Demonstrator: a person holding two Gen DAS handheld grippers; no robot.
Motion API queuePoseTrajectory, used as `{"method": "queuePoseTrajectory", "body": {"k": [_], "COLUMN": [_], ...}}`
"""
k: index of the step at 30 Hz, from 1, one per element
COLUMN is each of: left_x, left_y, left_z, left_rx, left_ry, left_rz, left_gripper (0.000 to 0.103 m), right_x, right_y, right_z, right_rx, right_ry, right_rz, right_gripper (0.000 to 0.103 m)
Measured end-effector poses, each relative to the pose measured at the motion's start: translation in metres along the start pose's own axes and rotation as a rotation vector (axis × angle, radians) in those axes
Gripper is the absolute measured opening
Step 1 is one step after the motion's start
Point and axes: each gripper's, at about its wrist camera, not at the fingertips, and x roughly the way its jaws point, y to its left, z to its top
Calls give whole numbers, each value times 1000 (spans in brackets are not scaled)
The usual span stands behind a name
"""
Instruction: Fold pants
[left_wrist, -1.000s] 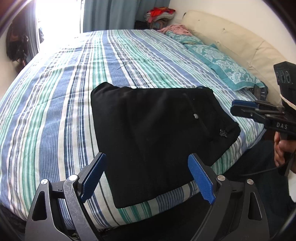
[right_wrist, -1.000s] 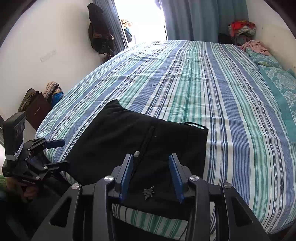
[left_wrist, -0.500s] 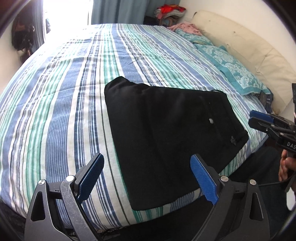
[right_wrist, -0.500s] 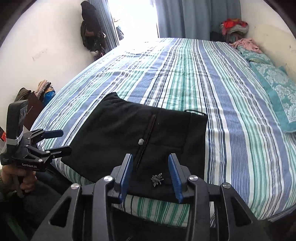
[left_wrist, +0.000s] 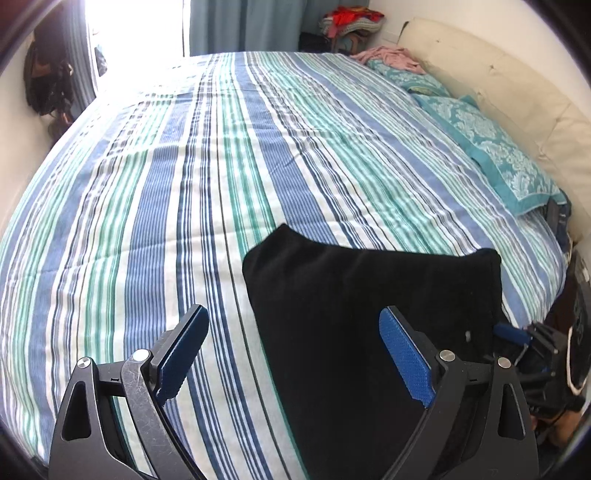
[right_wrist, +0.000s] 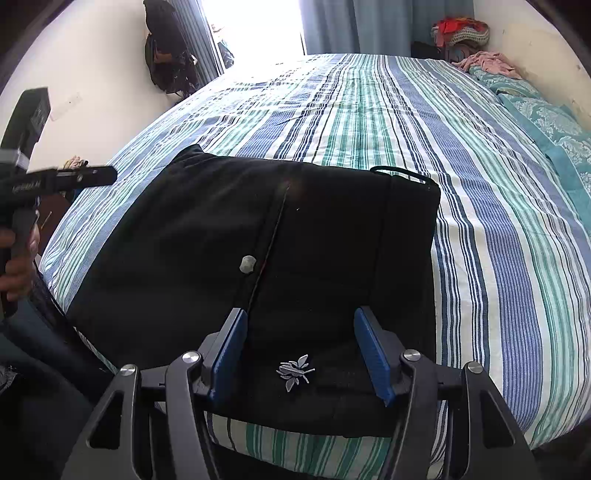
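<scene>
Because folding needs a flat base, pants (right_wrist: 258, 258): spread on the bed (right_wrist: 480, 184) near its edge.
Right hand-held gripper (right_wrist: 299, 354): opening, empty (over the brooch (right_wrist: 294, 370)).
Left hand-held gripper (left_wrist: 295, 354): wide, empty.

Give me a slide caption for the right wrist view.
Right gripper, jaws opening, above the silver insect emblem on folded black pants lying on a striped bedspread.

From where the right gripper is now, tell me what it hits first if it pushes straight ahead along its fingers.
Most likely the black pants: the right gripper, jaws opening and empty, points down at the edge nearest it, by the silver bee emblem. Depth is unclear.
</scene>
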Motion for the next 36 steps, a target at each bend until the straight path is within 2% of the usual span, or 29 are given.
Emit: {"method": "queuePoseTrajectory", "body": {"k": [2,4,6,7,9,11,13,16,19,21,23,24,25,26,27,29,30,32,34,36], "left_x": [37,82,117,120,107,86,63,17,-24,-35,-30,-22,-14,-10,-11,-24,-33,-49,-56,-57], "left_y": [2,14,33,42,58,71,77,62,27,1,-25,-38,-46,-50,-50,-41,-35,-28,-22,-19], "left_z": [23,33,29,27,29,28,23,1,-38,-66,-92,-103,-113,-120,-122,-120,-117,-111,-103,-98], "left_rx": [4,-51,-136,-183,-262,-312,-309,-201,-104,-74,-29,5,42,68,64,1,-24,-42,-44,-40], "left_ry": [55,160,253,245,184,135,110,60,41,64,128,169,205,217,216,205,188,141,115,104], "left_rz": [75,124,139,130,213,203,182,114,2,-109,-168,-168,-136,-88,-83,-112,-102,-61,-5,35], "left_gripper": [95,95,95,95,95,95,93,93,95,96,96,96,96,96,96,95,95,95,96,96], "right_x": [0,0,0,-1,-1,-2,-3,-18,-48,-63,-64,-59,-50,-42,-39,-51,-58,-71,-83,-88], "right_y": [-1,-2,-2,-2,-2,-3,-3,-1,8,19,27,28,25,21,16,12,10,9,8,5], "right_z": [0,-1,-3,-3,-4,-5,-4,-1,0,-3,-10,-15,-18,-21,-22,-20,-18,-18,-19,-19], "right_rx": [13,18,21,22,16,15,17,13,-18,-51,-81,-81,-70,-47,-19,21,27,20,32,60], "right_ry": [-5,-11,-17,-22,-22,-28,-33,-50,-87,-77,-35,-1,43,99,126,98,84,51,7,-24], "right_rz": [3,5,8,12,11,13,19,22,41,65,67,64,57,53,70,83,54,14,-13,-26], "right_gripper": [61,61,61,61,61,61,61,61,61,62,65,65,65,65,65,65,66,69,83,87]}}
